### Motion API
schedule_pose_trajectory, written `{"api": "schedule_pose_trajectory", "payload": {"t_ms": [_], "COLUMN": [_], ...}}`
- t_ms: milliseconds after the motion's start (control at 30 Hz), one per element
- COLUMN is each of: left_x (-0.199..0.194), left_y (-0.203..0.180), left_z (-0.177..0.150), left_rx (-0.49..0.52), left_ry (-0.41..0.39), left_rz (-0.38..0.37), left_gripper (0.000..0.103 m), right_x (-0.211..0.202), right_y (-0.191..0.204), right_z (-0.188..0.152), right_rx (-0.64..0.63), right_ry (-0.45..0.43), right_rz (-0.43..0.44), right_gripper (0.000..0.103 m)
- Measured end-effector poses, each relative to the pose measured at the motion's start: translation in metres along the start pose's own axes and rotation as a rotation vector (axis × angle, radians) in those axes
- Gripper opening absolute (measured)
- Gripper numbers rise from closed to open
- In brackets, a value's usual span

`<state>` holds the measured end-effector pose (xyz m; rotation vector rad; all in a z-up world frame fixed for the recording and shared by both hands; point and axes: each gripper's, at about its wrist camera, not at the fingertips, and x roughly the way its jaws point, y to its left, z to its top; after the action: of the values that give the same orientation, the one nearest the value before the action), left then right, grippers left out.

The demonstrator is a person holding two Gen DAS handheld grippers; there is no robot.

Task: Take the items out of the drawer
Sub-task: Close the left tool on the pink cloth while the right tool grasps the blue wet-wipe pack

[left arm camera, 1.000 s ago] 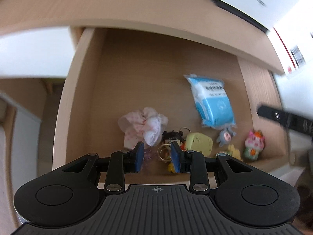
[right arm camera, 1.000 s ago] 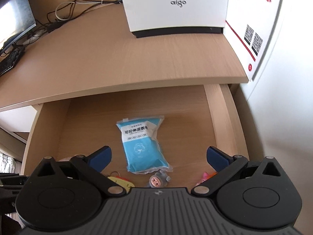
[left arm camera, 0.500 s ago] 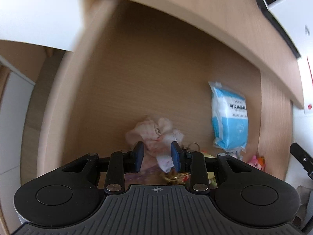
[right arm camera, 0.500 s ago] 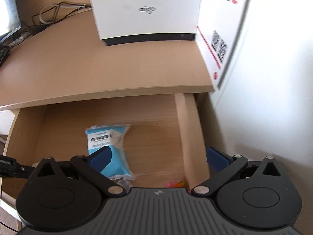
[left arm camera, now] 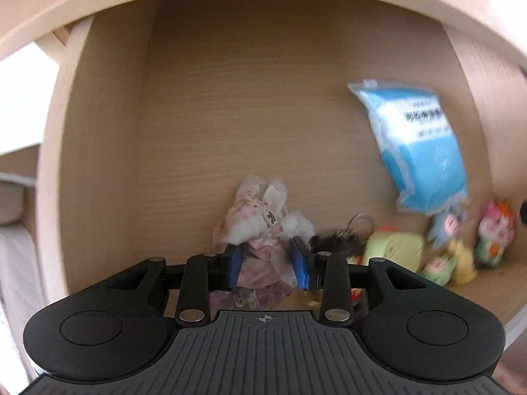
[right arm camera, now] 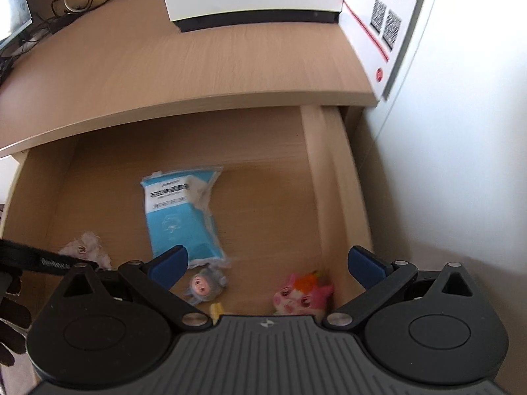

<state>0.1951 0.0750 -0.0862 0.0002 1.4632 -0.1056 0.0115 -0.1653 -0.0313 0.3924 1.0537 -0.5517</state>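
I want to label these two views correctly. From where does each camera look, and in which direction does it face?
Left wrist: sits on the left gripper, looking straight down into the drawer; its jaws are opening, with the pink-white crumpled bundle between them.
Right wrist: sits on the right gripper, tilted down toward the drawer and the desk top; its open fingers show, plus a gloved hand at the left edge.
Shared: the drawer, the blue packet, the bundle, small figurines.

Your right gripper (right arm camera: 266,265) hovers with fingers (right arm camera: 168,261) spread wide over the open drawer (right arm camera: 326,177), where a blue packet (right arm camera: 179,217), a grey figurine (right arm camera: 204,286) and a pink toy (right arm camera: 301,294) lie below the worktop (right arm camera: 184,62).
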Motion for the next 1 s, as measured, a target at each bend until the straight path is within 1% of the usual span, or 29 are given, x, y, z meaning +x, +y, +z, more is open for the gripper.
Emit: {"api": "schedule_pose_trajectory", "payload": {"t_ms": [67,200,233,267,300,333,367,400,500,567,633,667,767,867,933,1000], "left_x": [0.0,0.003,0.003,0.002,-0.001,-0.006,-0.012,-0.02,-0.044,-0.06,-0.076,-0.082,-0.109,-0.127,-0.135,-0.136], "left_y": [0.005,0.014,0.016,0.019,0.024,0.03,0.034,0.037,0.045,0.057,0.061,0.061,0.064,0.068,0.073,0.074], "left_z": [-0.004,-0.004,-0.005,-0.006,-0.008,-0.012,-0.016,-0.021,-0.034,-0.038,-0.047,-0.044,-0.053,-0.058,-0.061,-0.06], "left_rx": [0.004,-0.019,-0.024,-0.037,-0.06,-0.078,-0.081,-0.071,-0.048,-0.034,0.001,0.02,0.079,0.103,0.105,0.107], "left_ry": [0.004,0.005,-0.001,-0.004,-0.009,-0.018,-0.029,-0.047,-0.094,-0.114,-0.142,-0.153,-0.201,-0.249,-0.266,-0.269], "left_rz": [0.001,-0.066,-0.087,-0.118,-0.162,-0.215,-0.248,-0.265,-0.285,-0.306,-0.322,-0.325,-0.316,-0.31,-0.32,-0.327], "left_gripper": [0.037,0.034,0.029,0.019,0.015,0.014,0.013,0.013,0.011,0.011,0.011,0.011,0.011,0.011,0.011,0.011], "right_x": [0.0,-0.001,-0.002,-0.003,-0.003,-0.005,-0.006,-0.008,-0.006,0.009,0.026,0.035,0.062,0.086,0.098,0.106], "right_y": [0.005,0.02,0.024,0.027,0.029,0.032,0.034,0.036,0.04,0.047,0.06,0.067,0.092,0.109,0.113,0.113], "right_z": [0.0,0.003,0.005,0.006,0.008,0.011,0.013,0.016,0.024,0.032,0.038,0.04,0.043,0.045,0.047,0.048], "right_rx": [-0.003,-0.036,-0.044,-0.052,-0.061,-0.069,-0.079,-0.09,-0.108,-0.12,-0.155,-0.181,-0.266,-0.31,-0.301,-0.269], "right_ry": [0.001,0.001,-0.001,-0.005,-0.009,-0.012,-0.018,-0.027,-0.024,0.02,0.064,0.081,0.124,0.157,0.178,0.208], "right_rz": [0.024,0.054,0.063,0.07,0.072,0.065,0.054,0.048,0.067,0.09,0.11,0.115,0.096,0.067,0.054,0.044], "right_gripper": [0.103,0.103,0.103,0.103,0.103,0.103,0.103,0.103,0.103,0.103,0.103,0.103,0.103,0.102,0.096,0.079]}}
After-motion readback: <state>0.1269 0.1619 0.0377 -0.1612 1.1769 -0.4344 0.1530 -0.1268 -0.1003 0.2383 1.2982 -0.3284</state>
